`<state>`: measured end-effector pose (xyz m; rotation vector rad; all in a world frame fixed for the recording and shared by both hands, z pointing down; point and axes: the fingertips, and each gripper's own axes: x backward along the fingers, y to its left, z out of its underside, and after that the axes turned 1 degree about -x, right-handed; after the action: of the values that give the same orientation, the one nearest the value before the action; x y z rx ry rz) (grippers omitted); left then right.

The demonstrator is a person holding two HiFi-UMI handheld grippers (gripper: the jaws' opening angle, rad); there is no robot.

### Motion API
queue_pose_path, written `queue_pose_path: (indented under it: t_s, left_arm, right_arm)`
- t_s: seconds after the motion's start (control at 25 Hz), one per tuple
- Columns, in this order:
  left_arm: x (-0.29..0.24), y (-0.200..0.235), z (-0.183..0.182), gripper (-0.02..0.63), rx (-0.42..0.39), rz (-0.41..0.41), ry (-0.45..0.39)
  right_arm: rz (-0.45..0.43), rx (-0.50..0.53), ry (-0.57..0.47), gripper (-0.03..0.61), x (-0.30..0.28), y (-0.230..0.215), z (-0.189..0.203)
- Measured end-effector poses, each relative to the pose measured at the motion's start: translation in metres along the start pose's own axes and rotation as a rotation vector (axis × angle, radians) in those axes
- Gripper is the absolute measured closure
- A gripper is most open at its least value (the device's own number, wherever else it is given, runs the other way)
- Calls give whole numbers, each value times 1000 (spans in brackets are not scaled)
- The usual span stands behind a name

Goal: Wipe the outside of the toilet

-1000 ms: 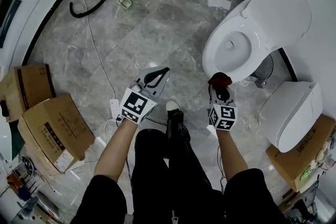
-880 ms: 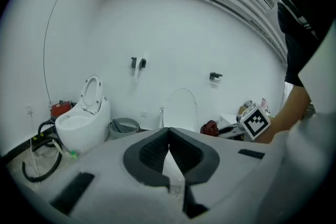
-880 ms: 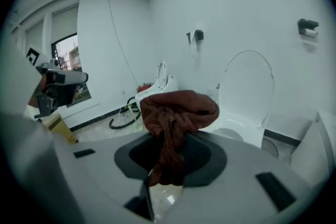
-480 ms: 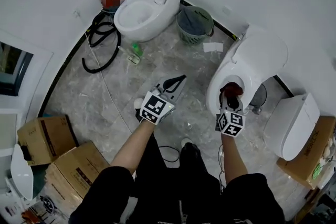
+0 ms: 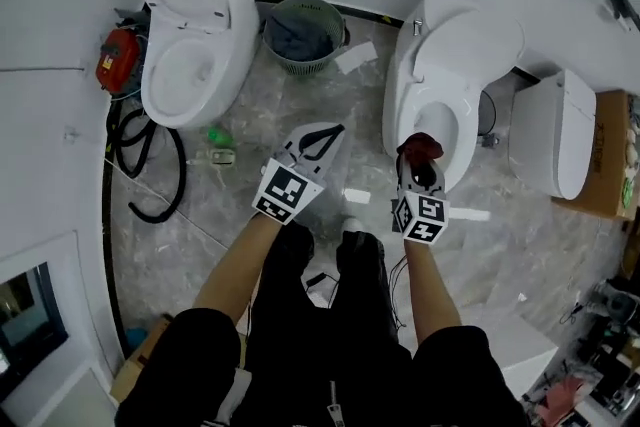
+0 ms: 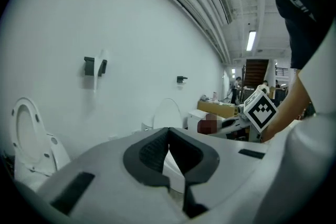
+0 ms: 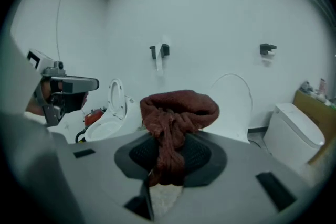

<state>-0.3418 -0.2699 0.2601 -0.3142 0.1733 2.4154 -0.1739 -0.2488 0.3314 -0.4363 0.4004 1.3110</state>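
The toilet (image 5: 447,65) stands lid up at the upper right of the head view, bowl open. My right gripper (image 5: 419,158) is shut on a dark red cloth (image 5: 421,148) at the bowl's near rim; whether the cloth touches it I cannot tell. In the right gripper view the cloth (image 7: 177,113) bunches above the right gripper (image 7: 167,140), with the raised lid (image 7: 234,101) behind. My left gripper (image 5: 335,130) hangs over the floor left of the toilet, shut and holding nothing. In the left gripper view the left gripper (image 6: 168,132) points at the lid (image 6: 168,113).
A second open toilet (image 5: 190,20) stands at the upper left, a green basket (image 5: 304,35) between the two. A black hose (image 5: 140,177) and red device (image 5: 117,59) lie at the left wall. A white tank (image 5: 549,135) and cardboard box (image 5: 612,155) sit right.
The head view has swung and moved closer, so both toilets now lie ahead. The right gripper, still shut on the cloth, has come from the floor to the toilet's near rim.
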Motion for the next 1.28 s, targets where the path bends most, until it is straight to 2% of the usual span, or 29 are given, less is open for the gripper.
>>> queue_pose_path:
  t_s: [0.12,0.2,0.32,0.6,0.8,0.92,1.04,1.16,1.28]
  left_arm:
    - [-26,15,21,611,-21,85,3]
    - [-48,23,39,611,-57,125,3]
    - [-83,36,73,611,-45,169,-32]
    - [-165,79,208,611,-75,228,-93]
    - [-205,94,284,611,-124,245,-142]
    - [-220,95,318,611,-192,263,-154]
    - [-224,99,346,611,-200,265,-171]
    - [-224,108,364,611,-228,260,-188]
    - [-224,115,374,611,-252,250,-192]
  right_arm:
    - [68,-26,8,468,-17,-1,21]
    - [92,2,14,468,-40,-3,36]
    - [110,21,7,468,-84,-6,66]
    - [169,-76,22,468,-233,-23,186]
    - [220,-144,-33,468,-323,-55,237]
    - [274,-208,-62,468,-361,-79,258]
    - [330,-227,-91,468,-386,-98,270]
    - [373,-245,-134,468,-407,-116,266]
    - [404,-306,-186,469,-416,-130,260]
